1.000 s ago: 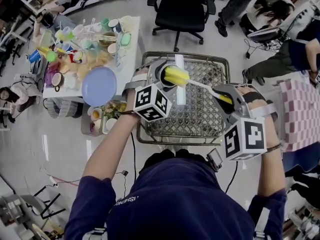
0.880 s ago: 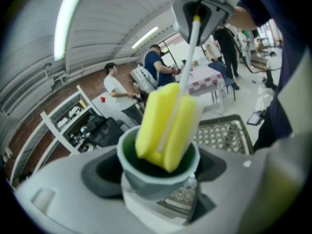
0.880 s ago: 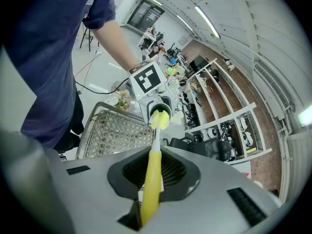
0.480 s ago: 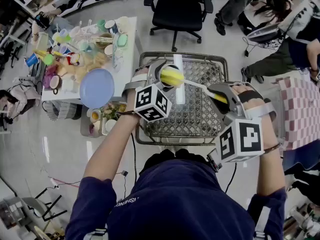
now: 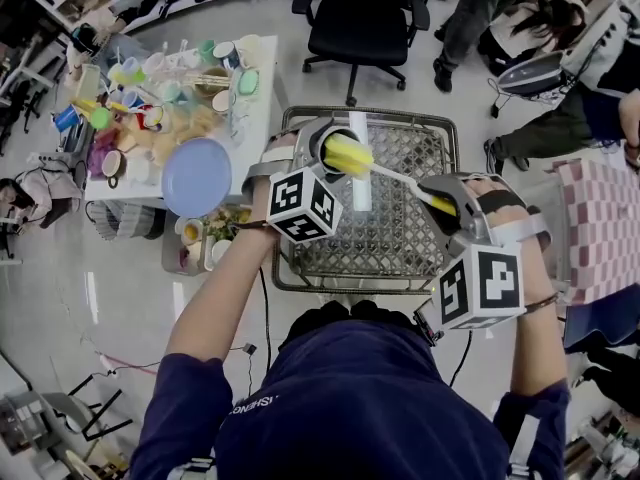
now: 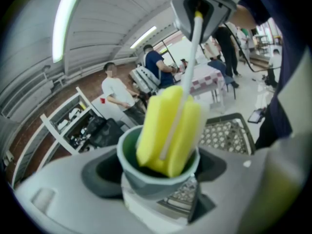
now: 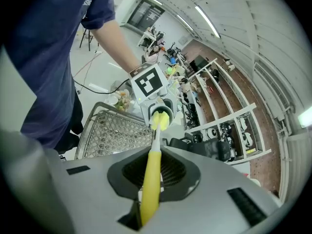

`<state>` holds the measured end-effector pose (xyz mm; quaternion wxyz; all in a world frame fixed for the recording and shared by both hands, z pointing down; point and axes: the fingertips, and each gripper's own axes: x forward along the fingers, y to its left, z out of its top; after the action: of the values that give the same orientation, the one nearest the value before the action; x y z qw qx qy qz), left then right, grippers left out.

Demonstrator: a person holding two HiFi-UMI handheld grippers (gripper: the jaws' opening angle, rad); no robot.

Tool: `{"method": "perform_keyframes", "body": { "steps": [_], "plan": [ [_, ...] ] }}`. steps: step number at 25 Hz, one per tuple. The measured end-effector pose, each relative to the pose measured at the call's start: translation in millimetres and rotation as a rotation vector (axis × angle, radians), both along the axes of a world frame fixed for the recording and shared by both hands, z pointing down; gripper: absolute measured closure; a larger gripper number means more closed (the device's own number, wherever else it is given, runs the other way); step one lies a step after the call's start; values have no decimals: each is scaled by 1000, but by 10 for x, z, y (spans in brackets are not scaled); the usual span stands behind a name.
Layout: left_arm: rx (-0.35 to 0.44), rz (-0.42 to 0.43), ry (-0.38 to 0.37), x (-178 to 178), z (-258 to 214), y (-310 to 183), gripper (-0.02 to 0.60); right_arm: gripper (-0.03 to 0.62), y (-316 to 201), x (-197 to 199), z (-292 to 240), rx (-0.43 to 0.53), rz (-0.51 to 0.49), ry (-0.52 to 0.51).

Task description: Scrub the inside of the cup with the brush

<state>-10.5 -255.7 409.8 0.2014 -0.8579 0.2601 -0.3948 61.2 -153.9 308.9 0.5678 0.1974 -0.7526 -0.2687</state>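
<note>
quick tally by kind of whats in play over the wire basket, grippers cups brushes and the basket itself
hand-held grippers: 2, the left hand-held gripper and the right hand-held gripper
cup: 1
brush: 1
wire basket: 1
total: 5

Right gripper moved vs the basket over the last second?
Yes, slightly. In the head view the right gripper has drifted down and left, toward the person, against the basket.

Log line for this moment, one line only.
left hand-held gripper: shut on cup | right hand-held gripper: shut on brush | sponge head: partly inside cup
</note>
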Motion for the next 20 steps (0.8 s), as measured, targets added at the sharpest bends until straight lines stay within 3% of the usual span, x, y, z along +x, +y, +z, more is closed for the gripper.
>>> {"method": "perform_keyframes", "body": {
  "steps": [20],
  "plan": [
    [-8,7,-11,45,64,22,179,565,2,-30,75,3,14,17]
  ]
}}
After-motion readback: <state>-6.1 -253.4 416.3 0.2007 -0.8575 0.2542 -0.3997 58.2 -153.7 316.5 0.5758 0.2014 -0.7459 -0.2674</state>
